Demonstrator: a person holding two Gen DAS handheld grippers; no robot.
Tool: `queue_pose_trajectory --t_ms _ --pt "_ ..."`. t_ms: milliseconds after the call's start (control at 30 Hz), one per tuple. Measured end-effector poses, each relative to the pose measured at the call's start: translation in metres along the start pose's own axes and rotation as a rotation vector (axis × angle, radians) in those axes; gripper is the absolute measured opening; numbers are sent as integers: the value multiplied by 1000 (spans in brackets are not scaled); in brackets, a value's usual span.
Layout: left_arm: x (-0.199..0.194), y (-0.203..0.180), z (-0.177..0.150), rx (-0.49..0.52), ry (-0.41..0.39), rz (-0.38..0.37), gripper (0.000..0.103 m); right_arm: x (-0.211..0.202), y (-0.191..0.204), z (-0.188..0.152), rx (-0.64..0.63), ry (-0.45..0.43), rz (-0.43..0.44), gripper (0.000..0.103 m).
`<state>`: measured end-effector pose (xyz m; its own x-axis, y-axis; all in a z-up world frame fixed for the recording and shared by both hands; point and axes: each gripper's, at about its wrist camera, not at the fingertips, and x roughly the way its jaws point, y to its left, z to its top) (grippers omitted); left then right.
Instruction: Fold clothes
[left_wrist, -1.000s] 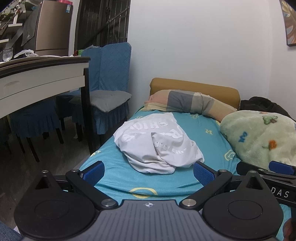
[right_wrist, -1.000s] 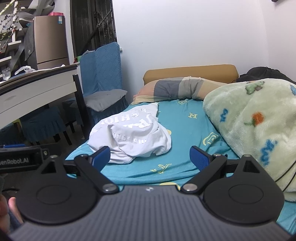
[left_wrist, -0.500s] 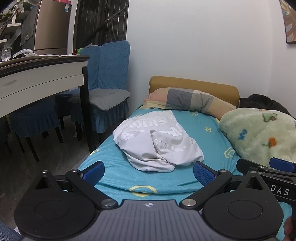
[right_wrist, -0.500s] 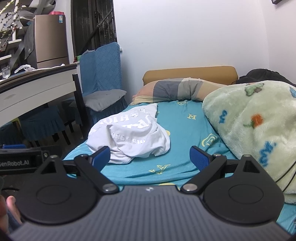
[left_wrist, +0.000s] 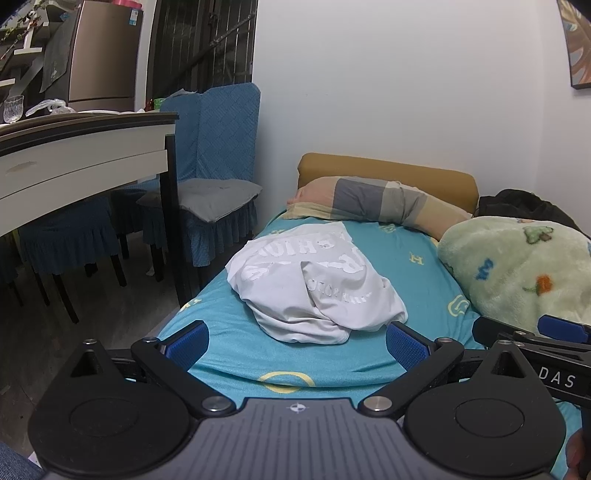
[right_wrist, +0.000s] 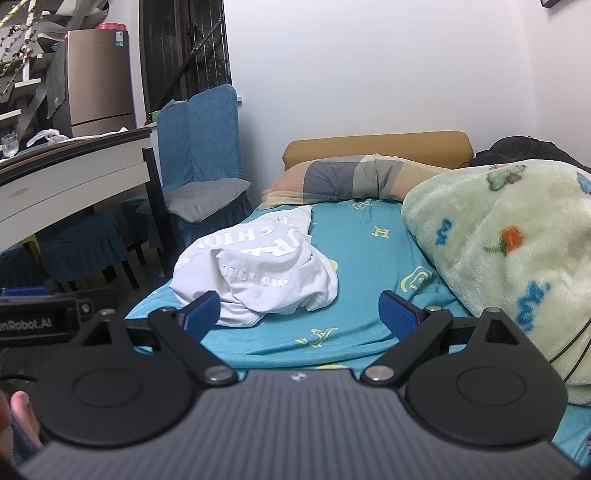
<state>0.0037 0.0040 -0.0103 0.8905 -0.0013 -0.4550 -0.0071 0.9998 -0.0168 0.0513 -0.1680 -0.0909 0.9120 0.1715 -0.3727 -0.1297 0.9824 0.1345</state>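
A crumpled white T-shirt (left_wrist: 314, 284) with pale lettering lies bunched on the turquoise bed sheet (left_wrist: 229, 350), toward the bed's left side. In the right wrist view the same T-shirt (right_wrist: 258, 277) sits ahead and to the left. My left gripper (left_wrist: 297, 343) hangs open just short of the shirt's near edge, blue pads wide apart and empty. My right gripper (right_wrist: 301, 314) is open too, nothing between its pads, its left pad overlapping the shirt's near edge in the view. The right gripper's tip (left_wrist: 561, 326) shows at the left wrist view's right edge.
A fluffy pale green blanket (right_wrist: 509, 258) fills the bed's right side. A striped pillow (left_wrist: 369, 199) lies against the tan headboard (left_wrist: 388, 170). A white table (left_wrist: 74, 155) and blue-covered chairs (left_wrist: 218, 147) stand left of the bed. Dark clothing (left_wrist: 524, 206) sits at the back right.
Both grippers have risen slightly and drifted a little; the shirt sits a touch lower in the views. Neither gripper has changed its opening, and the shirt has not moved.
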Motion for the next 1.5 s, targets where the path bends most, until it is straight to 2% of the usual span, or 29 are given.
queue_pose_trajectory --t_ms 167,500,767,900,1000,1100,1200,1300,1500 --pt "-1 -2 0 5 -6 -6 103 1 -3 -1 21 4 13 94" --pt "0 -4 1 10 -5 27 103 1 -2 0 7 -6 -32 94" --pt "-2 -2 1 4 -25 -33 103 -2 -4 0 25 -32 -52 94" --pt "-4 0 0 -1 -30 -55 103 -9 -5 0 52 -92 -21 94" --pt "-3 3 3 -9 -20 -116 103 -11 -8 1 78 -121 -4 94" --pt "1 4 6 -5 5 -140 103 -13 -10 1 112 -143 7 94" --pt "11 1 11 43 46 -127 103 -17 -12 0 135 -182 8 94" --pt "29 -8 19 155 98 -134 103 -17 -10 0 104 -211 -34 94" --pt "91 -19 27 322 220 -150 101 26 -11 20 58 -114 -34 94"
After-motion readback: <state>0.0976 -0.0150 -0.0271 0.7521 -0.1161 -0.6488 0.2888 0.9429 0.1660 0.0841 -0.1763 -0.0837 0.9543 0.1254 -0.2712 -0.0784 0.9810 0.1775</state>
